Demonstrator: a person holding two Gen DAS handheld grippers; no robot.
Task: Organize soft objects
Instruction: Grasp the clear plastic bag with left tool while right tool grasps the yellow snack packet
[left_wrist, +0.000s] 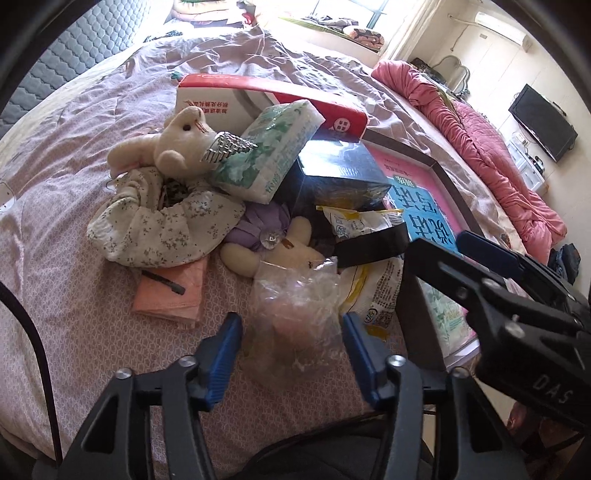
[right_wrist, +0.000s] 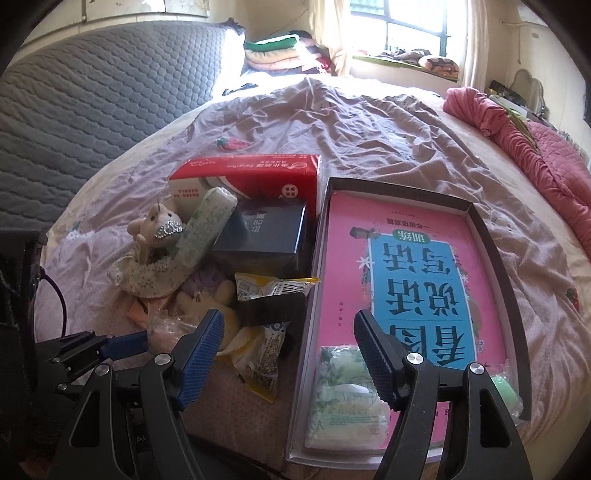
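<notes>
The crumpled clear plastic bag lies on the bed straight ahead of the left gripper, its near end between the parted jaws, which do not visibly press it. It runs lengthwise away from them. The right gripper, jaws apart and empty, hangs over the tray edge, farther off.

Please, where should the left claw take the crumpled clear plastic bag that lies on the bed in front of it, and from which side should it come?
Take the clear plastic bag at its crumpled upper part, coming from above and from the near side. The left claw already has its open fingers either side of the near end. The film is loose and puckered, so a raised fold probably pinches easily. The far edge touches the cream plush toy.
</notes>
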